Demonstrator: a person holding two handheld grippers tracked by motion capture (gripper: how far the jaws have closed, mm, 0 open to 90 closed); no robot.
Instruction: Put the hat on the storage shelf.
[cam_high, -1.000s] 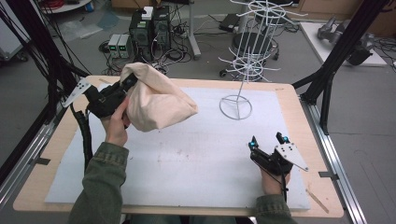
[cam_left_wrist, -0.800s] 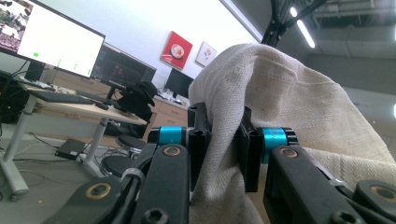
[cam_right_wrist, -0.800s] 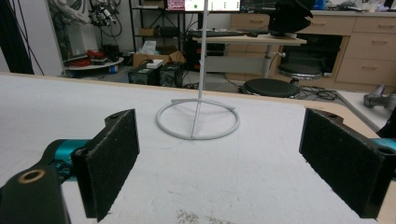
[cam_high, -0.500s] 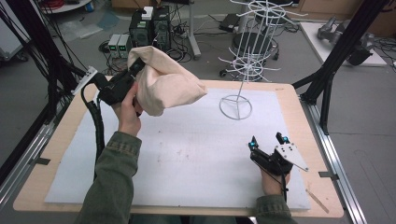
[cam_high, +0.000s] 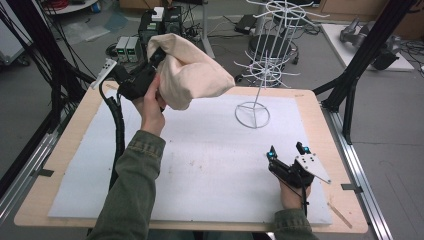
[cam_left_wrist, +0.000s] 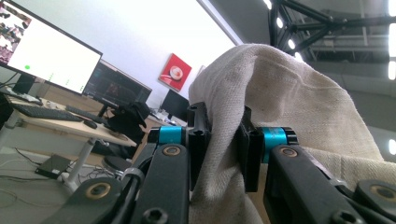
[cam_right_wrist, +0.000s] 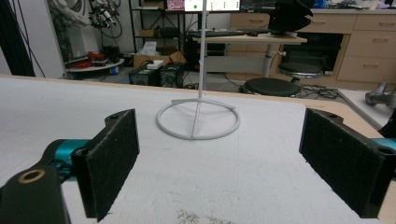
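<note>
Left gripper (cam_high: 150, 75): jaws pinching a fold of the cloth bag (cam_high: 192, 75), prob. so it hangs free & can be carried.
Bag: lifted off the worktop (cam_high: 210, 165), back-left, near the wire rack (cam_high: 260, 75), likely its hanging spot.
Right gripper (cam_high: 287, 152): jaws spread, nothing betw. them, resting front-right, clear of the path.
Rack base (cam_right_wrist: 198, 119): ring on worktop.

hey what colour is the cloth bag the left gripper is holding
Plain cream-beige, with no print visible on the cloth bag; the high view shows it best.
</note>
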